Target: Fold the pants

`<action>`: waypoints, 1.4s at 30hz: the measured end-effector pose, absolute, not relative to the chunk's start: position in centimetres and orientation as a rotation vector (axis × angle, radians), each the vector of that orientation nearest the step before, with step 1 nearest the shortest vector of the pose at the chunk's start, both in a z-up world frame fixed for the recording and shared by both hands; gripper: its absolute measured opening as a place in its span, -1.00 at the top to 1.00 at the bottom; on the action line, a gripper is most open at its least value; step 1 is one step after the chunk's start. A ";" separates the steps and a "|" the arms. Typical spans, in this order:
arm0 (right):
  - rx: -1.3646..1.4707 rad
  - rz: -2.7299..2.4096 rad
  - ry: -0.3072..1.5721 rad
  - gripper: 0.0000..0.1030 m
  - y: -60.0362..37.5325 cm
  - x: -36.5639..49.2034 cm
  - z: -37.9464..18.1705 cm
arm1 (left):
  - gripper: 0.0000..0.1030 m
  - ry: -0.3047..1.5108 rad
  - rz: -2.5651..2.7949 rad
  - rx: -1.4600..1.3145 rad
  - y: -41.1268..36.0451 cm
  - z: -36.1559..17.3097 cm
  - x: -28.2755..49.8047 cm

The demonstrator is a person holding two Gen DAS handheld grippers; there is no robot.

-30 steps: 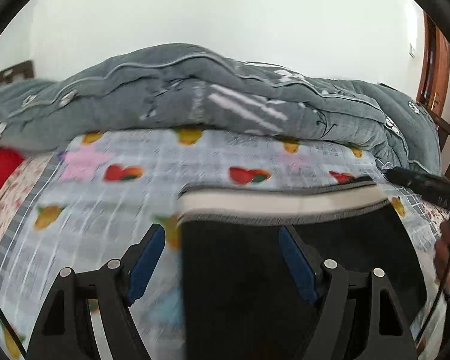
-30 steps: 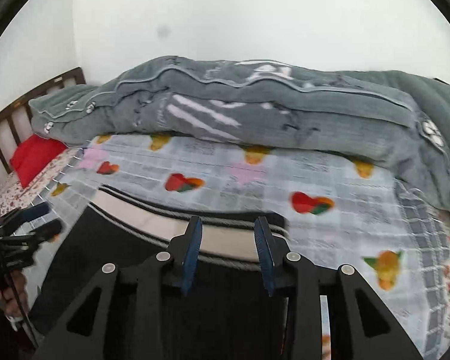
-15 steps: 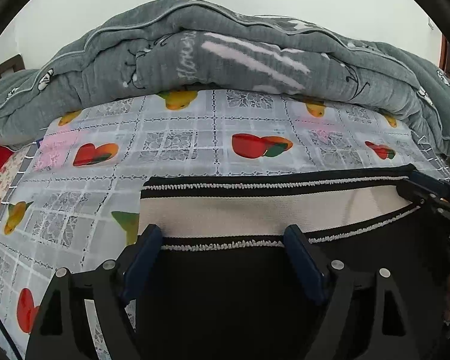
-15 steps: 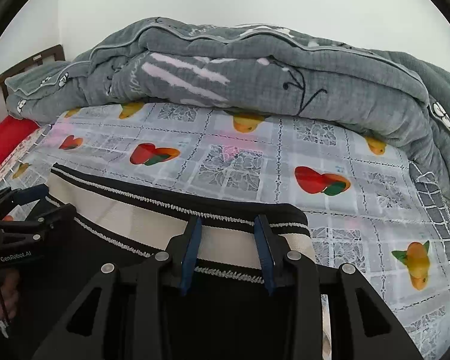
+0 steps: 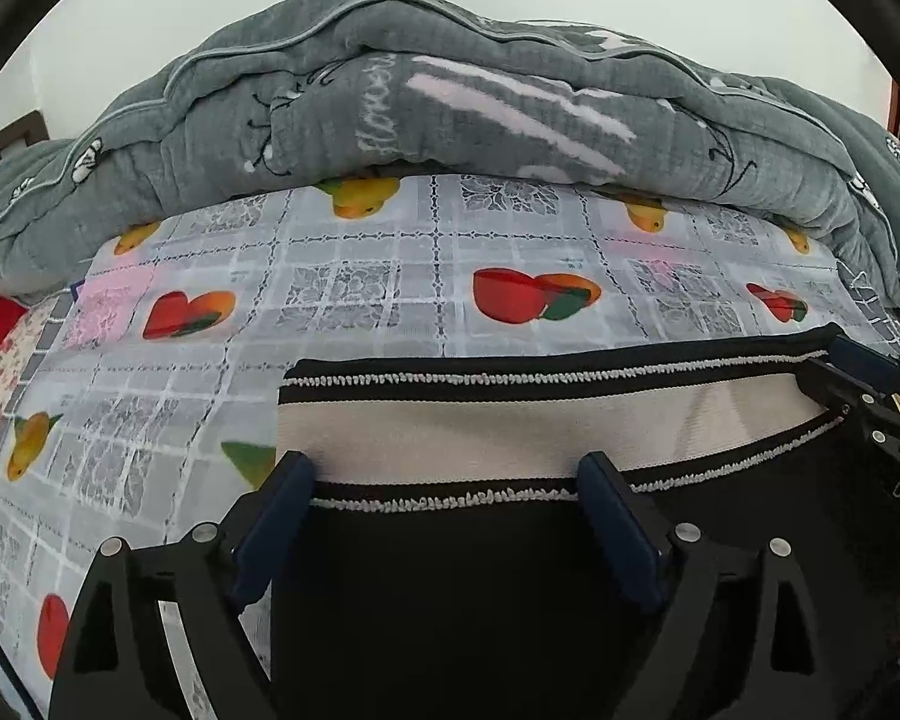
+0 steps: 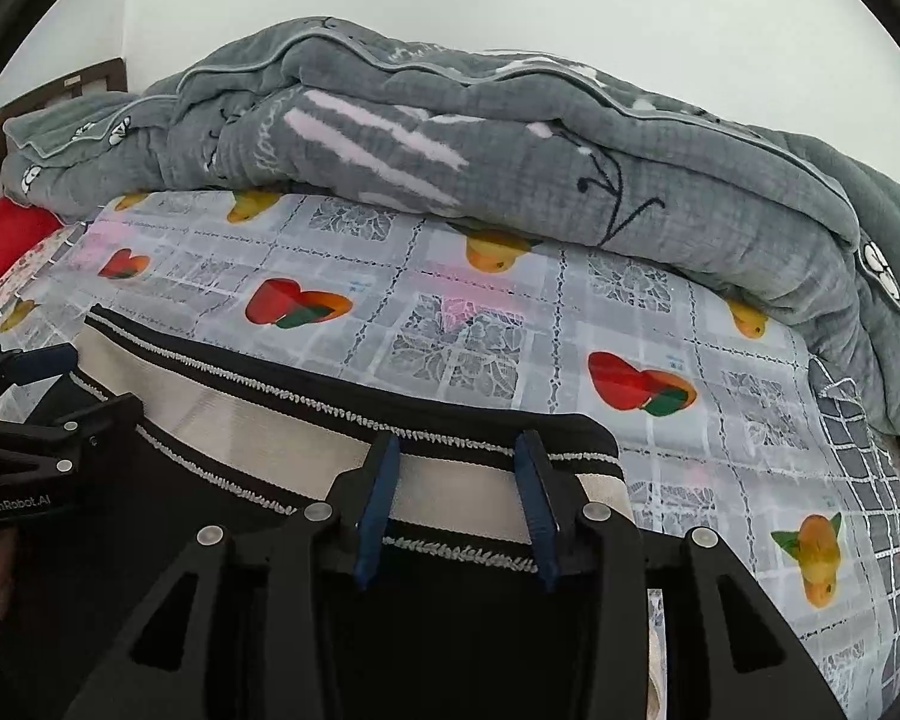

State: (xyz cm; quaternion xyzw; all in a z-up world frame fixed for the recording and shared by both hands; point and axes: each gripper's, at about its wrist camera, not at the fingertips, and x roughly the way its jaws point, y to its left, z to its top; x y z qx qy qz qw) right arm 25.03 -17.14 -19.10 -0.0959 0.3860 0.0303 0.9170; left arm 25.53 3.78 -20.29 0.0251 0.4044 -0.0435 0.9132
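Black pants [image 5: 462, 612] with a cream and black striped waistband [image 5: 450, 432] lie flat on the fruit-print bed sheet [image 5: 354, 300]. My left gripper [image 5: 444, 480] is open over the waistband's left end, with the fabric lying between its blue pads. My right gripper [image 6: 456, 468] is open, narrower, over the waistband's right end [image 6: 498, 468]. The pants show black below it [image 6: 450, 630]. Each gripper shows in the other's view: the right one [image 5: 870, 384], the left one [image 6: 36, 396].
A bulky grey quilt [image 5: 450, 114] is piled along the far side of the bed, also in the right wrist view [image 6: 510, 138]. A red pillow [image 6: 0, 240] and a wooden headboard [image 6: 48, 90] are at the left. The sheet [image 6: 720, 450] extends to the right.
Both grippers came down and forward with the waistband, laying it on the sheet. The right gripper's jaws have spread wider than before.
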 end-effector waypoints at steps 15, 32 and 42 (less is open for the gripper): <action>-0.229 0.041 0.793 0.19 -16.4 30.3 -19.6 | -0.84 0.838 -0.083 0.061 3.9 -20.6 30.9; -0.233 0.041 0.790 0.19 -16.4 31.2 -19.7 | -1.00 0.900 -0.083 -0.031 5.6 -20.7 31.5; -0.284 0.044 0.822 -0.09 -16.3 23.3 -19.0 | -0.92 0.866 -0.168 0.076 5.2 -20.4 18.8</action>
